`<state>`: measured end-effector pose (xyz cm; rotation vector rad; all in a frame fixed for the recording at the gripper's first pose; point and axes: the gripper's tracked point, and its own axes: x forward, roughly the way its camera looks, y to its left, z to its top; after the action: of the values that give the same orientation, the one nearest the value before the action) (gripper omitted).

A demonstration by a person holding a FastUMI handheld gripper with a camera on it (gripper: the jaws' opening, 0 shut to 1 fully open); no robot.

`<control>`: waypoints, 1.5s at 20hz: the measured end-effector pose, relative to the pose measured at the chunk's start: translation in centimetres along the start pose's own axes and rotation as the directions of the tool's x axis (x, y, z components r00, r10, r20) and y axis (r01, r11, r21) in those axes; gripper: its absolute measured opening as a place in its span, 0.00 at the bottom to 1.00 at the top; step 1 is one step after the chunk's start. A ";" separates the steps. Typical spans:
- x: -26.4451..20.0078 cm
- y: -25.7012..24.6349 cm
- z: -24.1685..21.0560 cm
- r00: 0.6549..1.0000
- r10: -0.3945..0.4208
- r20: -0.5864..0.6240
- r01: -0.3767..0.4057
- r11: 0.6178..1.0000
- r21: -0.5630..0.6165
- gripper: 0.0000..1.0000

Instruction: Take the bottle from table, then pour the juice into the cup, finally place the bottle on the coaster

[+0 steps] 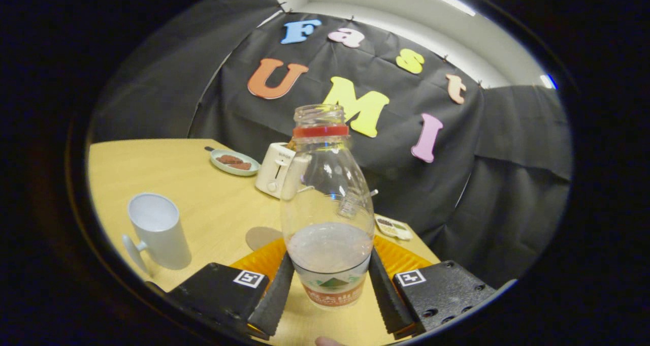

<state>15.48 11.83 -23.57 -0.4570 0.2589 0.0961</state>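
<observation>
We see our gripper (330,290) closed on the lower body of the clear plastic bottle (327,203), both fingers pressing its sides. The bottle stands upright, uncapped, partly filled with pale juice. A white cup (157,231) sits on the tabletop (203,193) off to the left, and a round coaster (260,237) lies just beyond the left finger. A white toaster (277,169) stands farther back.
</observation>
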 end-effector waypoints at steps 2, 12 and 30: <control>0.4 0.7 0.8 1.000 -0.009 0.019 0.011 0.995 -0.104 0.79; 1.2 4.1 0.9 0.995 -0.037 0.092 0.077 0.870 -0.487 0.79; -0.1 3.4 2.0 0.990 -0.025 0.142 0.131 0.572 -0.810 0.79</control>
<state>15.30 15.79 -23.25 -1.4093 0.0569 0.1557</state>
